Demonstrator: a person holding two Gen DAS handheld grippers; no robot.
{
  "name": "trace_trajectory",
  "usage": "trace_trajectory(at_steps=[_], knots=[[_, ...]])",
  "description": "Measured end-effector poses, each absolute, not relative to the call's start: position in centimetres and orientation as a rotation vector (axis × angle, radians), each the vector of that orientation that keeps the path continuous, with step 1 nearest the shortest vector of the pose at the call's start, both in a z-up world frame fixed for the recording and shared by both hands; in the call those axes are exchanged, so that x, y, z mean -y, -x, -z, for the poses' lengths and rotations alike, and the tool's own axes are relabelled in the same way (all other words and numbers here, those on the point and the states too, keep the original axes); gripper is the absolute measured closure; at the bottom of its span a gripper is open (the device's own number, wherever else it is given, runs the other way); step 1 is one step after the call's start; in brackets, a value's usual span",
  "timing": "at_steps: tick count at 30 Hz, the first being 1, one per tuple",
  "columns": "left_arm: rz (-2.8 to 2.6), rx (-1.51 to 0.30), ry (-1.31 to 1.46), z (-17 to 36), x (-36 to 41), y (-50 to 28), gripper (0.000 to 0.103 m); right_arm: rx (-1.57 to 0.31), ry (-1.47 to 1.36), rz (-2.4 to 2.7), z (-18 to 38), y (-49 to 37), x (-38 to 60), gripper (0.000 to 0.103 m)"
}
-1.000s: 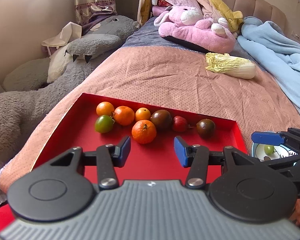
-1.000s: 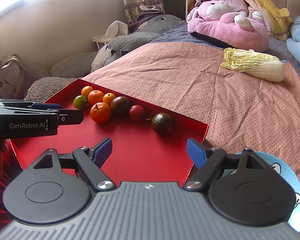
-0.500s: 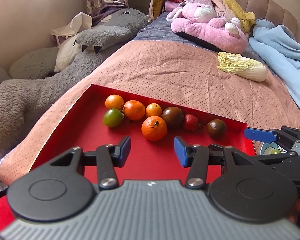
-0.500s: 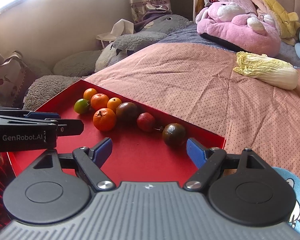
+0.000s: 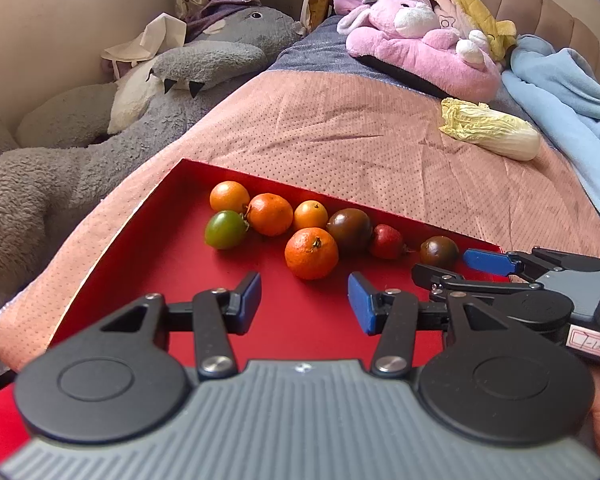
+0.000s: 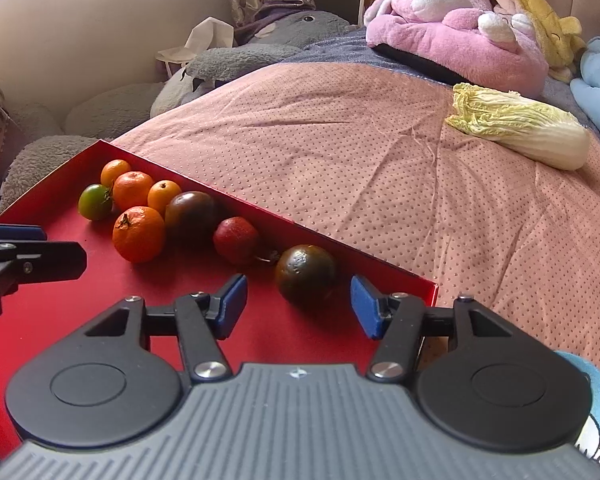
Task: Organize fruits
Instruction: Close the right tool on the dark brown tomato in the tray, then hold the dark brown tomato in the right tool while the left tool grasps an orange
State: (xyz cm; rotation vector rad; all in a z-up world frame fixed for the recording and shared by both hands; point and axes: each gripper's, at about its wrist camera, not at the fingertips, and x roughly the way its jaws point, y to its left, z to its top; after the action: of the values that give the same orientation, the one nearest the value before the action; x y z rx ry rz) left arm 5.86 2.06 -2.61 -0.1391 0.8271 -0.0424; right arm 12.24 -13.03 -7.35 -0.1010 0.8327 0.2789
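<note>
Closing in on the dark tomato (image 6: 306,276) at the near right corner of the red tray (image 6: 100,320), the right gripper (image 6: 299,306) has its fingers narrowing, but the fruit sits just ahead of the blue pads and is not yet between them, so nothing is grasped. I judge this as the reach of one pick, with most of the sorting not yet done: four oranges, a green tomato (image 5: 225,229), another dark tomato (image 5: 350,230) and a small red fruit (image 5: 386,241) lie clustered along the tray's far wall. The left gripper (image 5: 303,302) hovers over bare tray near the front orange (image 5: 311,253), fingers parted and holding nothing. Next the right gripper should push a little forward so the pads straddle the tomato before they close, gently, since it looks soft. The blue plate (image 6: 596,412) beside the tray on the bed looks a likely place for it
</note>
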Motion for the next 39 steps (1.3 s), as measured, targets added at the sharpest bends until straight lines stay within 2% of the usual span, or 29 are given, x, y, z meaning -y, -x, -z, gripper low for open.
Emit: trace_trajectory(at_steps=[4, 8, 24, 39], knots=[[0.045, -0.833, 0.135, 2.8, -1.9, -6.1, 0.052, -0.848, 0.093, -0.278, 8.1, -13.3, 12.9, 0.047], [0.039, -0.847, 0.126, 3.2, -1.9, -6.8, 0.052, -0.863, 0.099, -0.285, 8.6, -14.0, 12.5, 0.06], [-0.01, -0.929, -0.073, 6.3, 0.9, -10.3, 0.052, -0.867, 0.063, -0.334, 7.5, -10.3, 14.3, 0.06], [0.022, -0.902, -0.109, 6.6, 1.4, -11.9, 0.054, -0.861, 0.065, -0.37, 5.9, -7.0, 14.8, 0.06]])
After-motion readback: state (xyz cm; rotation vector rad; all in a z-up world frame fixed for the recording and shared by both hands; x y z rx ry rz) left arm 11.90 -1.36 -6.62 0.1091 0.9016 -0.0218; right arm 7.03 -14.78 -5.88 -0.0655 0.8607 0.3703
